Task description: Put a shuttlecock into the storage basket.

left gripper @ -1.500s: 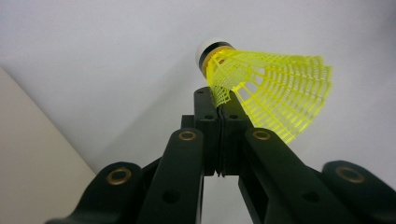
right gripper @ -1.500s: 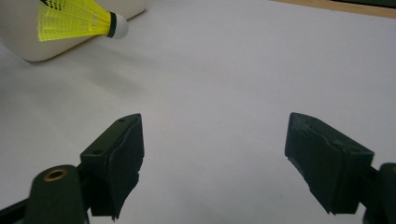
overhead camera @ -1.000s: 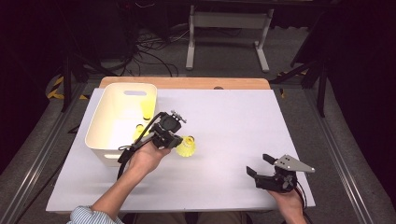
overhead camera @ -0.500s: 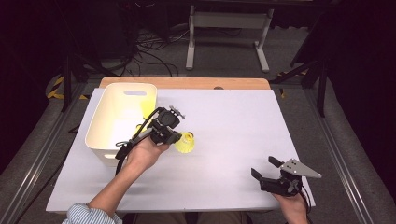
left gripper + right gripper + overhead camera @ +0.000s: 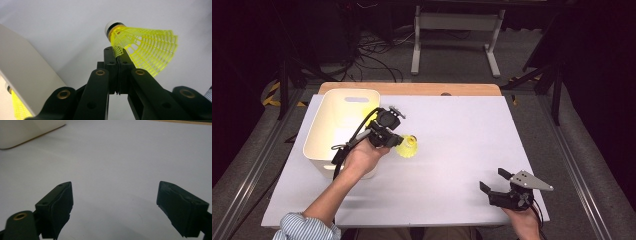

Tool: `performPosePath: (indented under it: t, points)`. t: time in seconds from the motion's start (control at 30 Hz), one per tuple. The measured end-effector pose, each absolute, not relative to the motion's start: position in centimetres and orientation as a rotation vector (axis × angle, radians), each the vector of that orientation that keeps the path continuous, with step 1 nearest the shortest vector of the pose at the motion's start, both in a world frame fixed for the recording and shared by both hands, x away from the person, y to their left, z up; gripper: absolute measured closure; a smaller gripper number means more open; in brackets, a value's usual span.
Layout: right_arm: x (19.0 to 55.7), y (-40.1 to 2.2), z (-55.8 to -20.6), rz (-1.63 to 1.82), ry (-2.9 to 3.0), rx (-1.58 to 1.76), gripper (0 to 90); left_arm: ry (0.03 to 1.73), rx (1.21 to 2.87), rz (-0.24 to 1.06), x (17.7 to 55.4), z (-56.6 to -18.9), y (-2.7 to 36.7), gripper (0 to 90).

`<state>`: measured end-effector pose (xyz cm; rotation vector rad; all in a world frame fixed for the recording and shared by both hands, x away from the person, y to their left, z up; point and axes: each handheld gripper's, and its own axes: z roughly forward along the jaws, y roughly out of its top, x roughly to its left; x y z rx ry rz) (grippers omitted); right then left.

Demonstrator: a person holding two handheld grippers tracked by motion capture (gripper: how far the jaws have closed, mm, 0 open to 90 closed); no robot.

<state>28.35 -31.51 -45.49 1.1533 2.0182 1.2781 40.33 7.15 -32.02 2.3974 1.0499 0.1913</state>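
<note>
A yellow shuttlecock (image 5: pixel 407 146) with a white cork tip hangs just above the white table, right of the white bin (image 5: pixel 324 135). My left gripper (image 5: pixel 394 140) is shut on it. In the left gripper view the jaws (image 5: pixel 117 53) are pressed together, pinching the edge of the mesh skirt of the shuttlecock (image 5: pixel 142 47), cork pointing away. My right gripper (image 5: pixel 493 180) rests low at the table's near right, open. Its two pads (image 5: pixel 115 192) stand wide apart over bare table, with nothing between them.
The bin's wall (image 5: pixel 22 82) is close to the left jaw, and another yellow shuttlecock (image 5: pixel 17 107) lies inside it. Yellow also shows at the bin's far right corner (image 5: pixel 372 116). A wooden strip (image 5: pixel 412 89) borders the table's far edge.
The left hand has drifted a little toward the bin, carrying the shuttlecock with it. The right gripper has stayed almost in place, still open.
</note>
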Motion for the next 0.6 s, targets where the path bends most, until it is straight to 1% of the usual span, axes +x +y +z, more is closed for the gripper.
performPosePath:
  t: [0.6]
  points:
    - [28.4,-31.5,-45.5,1.279,2.019,1.157,14.0,1.089,2.374,0.205,41.3,-31.0,8.5,89.0]
